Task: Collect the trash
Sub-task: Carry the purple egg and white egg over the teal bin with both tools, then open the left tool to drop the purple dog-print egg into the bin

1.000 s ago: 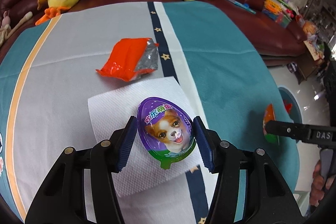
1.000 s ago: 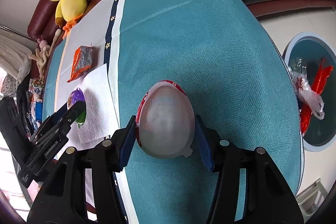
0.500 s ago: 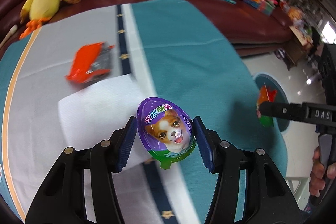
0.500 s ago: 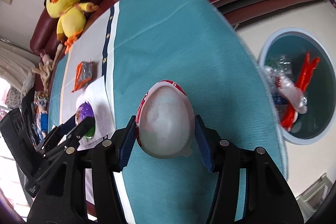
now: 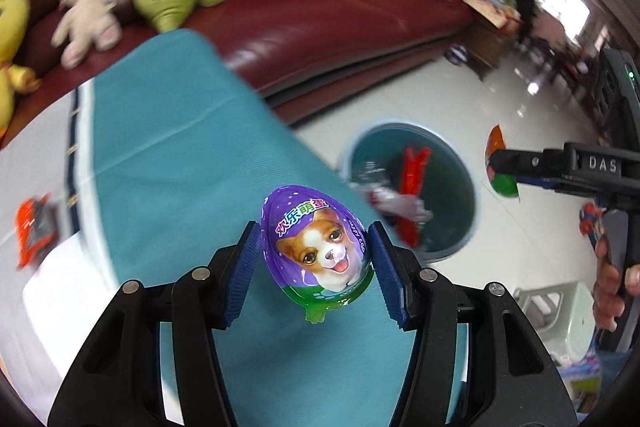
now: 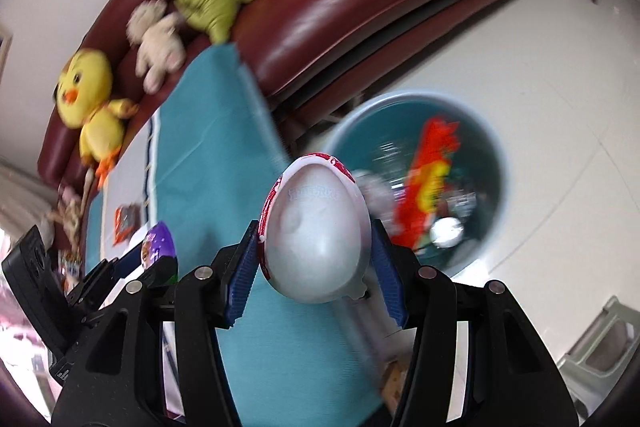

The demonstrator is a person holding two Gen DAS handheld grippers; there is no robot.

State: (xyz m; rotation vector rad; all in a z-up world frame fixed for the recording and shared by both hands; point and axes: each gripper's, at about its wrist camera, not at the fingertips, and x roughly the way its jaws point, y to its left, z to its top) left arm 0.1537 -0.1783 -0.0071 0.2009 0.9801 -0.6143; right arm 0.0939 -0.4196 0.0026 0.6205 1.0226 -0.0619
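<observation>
1. Left gripper (image 5: 316, 259): fingers clamped on purple egg wrapper (image 5: 318, 247), held above teal surface (image 5: 180, 167), near its right edge.
2. Right gripper (image 6: 314, 263): fingers clamped on white egg shell (image 6: 316, 231).
3. Bin (image 6: 492, 147) sits on floor, right of surface (already holding trash).
4. Carry each fully over the rim before releasing; release one at a time.

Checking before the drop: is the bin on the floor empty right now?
No, the bin already holds a red wrapper and clear plastic.
</observation>
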